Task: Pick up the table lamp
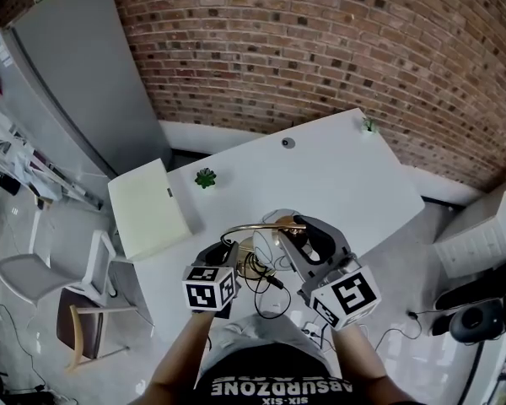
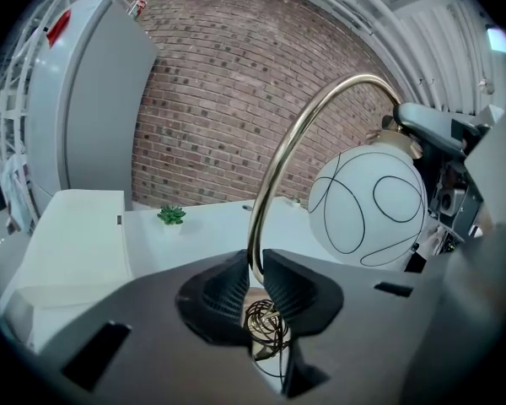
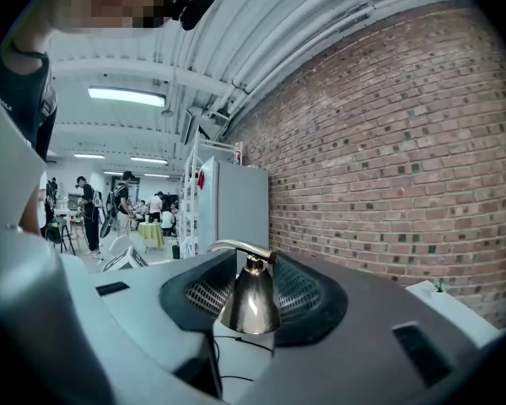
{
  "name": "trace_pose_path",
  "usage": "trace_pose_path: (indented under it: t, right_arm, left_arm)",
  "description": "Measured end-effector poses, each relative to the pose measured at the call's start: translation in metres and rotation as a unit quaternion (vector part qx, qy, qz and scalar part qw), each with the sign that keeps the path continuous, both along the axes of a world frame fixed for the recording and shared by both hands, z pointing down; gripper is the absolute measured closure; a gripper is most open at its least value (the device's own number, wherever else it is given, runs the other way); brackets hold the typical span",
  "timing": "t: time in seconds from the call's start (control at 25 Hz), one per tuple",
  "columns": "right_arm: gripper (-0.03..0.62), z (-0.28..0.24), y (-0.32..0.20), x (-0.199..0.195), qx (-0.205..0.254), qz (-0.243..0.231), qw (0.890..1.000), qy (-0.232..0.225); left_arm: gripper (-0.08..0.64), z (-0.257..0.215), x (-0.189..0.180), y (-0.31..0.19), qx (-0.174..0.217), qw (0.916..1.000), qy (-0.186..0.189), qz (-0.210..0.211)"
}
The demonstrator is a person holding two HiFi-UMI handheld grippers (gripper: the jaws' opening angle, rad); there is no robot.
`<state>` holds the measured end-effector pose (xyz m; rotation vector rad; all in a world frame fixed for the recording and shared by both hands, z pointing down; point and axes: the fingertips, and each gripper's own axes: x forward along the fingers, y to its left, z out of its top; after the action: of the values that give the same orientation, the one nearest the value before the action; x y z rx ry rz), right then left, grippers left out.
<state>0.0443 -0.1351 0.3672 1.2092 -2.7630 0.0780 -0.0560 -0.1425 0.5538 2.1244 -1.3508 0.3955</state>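
The table lamp stands near the white table's [image 1: 346,175] front edge: a brass arched stem [image 2: 274,167], a white globe shade [image 2: 367,209] with thin black lines, and a brass cap [image 3: 251,298] on top. My left gripper [image 2: 255,268] is shut on the stem low down, just above the coiled wire [image 2: 266,323] at the base. My right gripper [image 3: 251,306] straddles the brass cap with its pads close on either side; I see no firm press. In the head view the left gripper [image 1: 228,256] and right gripper [image 1: 304,230] flank the globe [image 1: 268,247].
A small green plant [image 1: 206,178] sits mid-table on the left, another [image 1: 369,126] at the far corner by the brick wall. A pale boxy surface [image 1: 148,209] adjoins the table's left side. A chair [image 1: 88,306] and a grey cabinet [image 1: 76,66] stand further left. The black cord [image 1: 274,298] trails to the front edge.
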Motion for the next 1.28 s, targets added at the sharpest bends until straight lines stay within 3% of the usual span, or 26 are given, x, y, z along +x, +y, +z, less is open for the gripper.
trace_pose_path:
  t: [1.28]
  right_arm:
    - [0.469, -0.011, 0.011, 0.004, 0.005, 0.003, 1.000, 0.003]
  left_arm:
    - [0.512, -0.011, 0.006, 0.006, 0.002, 0.9998, -0.002, 0.022]
